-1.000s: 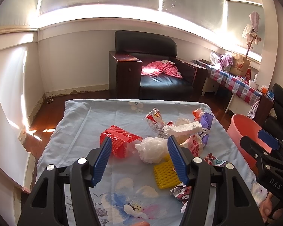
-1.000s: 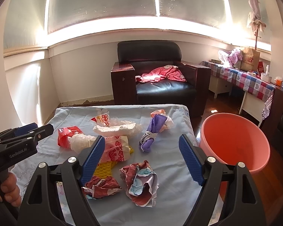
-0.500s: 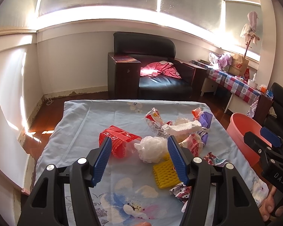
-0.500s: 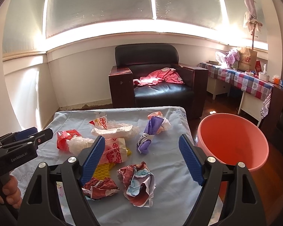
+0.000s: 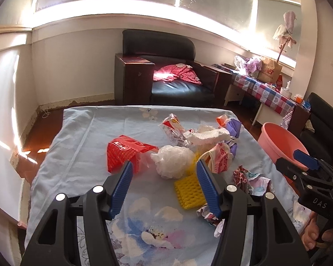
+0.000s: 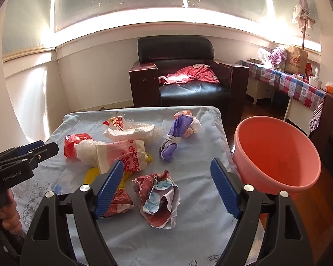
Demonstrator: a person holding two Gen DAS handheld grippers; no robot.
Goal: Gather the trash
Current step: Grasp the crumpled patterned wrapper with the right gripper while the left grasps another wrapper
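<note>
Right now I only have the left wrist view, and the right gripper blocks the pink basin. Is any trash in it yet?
Observer: No. From the right wrist view, the inside of the pink basin is bare, with no trash in it.
Operator: Is the right gripper carrying something?
Observer: No. The right gripper is open and nothing is between its pads. The crumpled floral paper lies untouched on the cloth just ahead of it.

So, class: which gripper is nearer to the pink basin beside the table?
Right. The right gripper hovers over the table's basin-side half, with the pink basin just beyond its outer finger. The left gripper is farther away, over the red wrapper side.
</note>
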